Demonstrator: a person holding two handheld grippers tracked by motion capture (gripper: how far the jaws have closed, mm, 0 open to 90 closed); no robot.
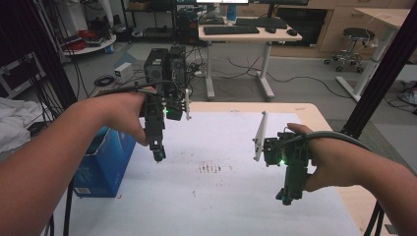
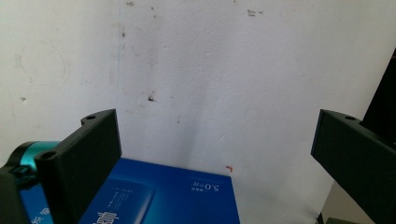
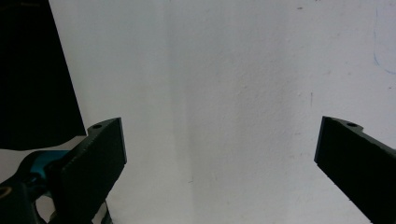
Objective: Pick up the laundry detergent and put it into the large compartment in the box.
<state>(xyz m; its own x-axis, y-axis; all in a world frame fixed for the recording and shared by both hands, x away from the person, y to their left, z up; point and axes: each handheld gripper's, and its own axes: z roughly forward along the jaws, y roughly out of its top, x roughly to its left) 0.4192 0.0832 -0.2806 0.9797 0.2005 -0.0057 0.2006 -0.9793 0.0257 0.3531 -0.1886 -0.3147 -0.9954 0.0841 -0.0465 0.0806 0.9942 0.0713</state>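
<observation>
High view is showing the blue box (image 1: 103,162) standing beside the table's (image 1: 236,196) left edge, its long axis running along that edge, just left of and below the nearer left gripper (image 1: 158,156), whose jaws, like the right gripper's (image 1: 286,199), are standing wide apart and empty.

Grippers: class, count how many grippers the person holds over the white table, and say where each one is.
2. The left gripper hangs above the table's left part, near the blue box; the right gripper hangs above its right part.
</observation>
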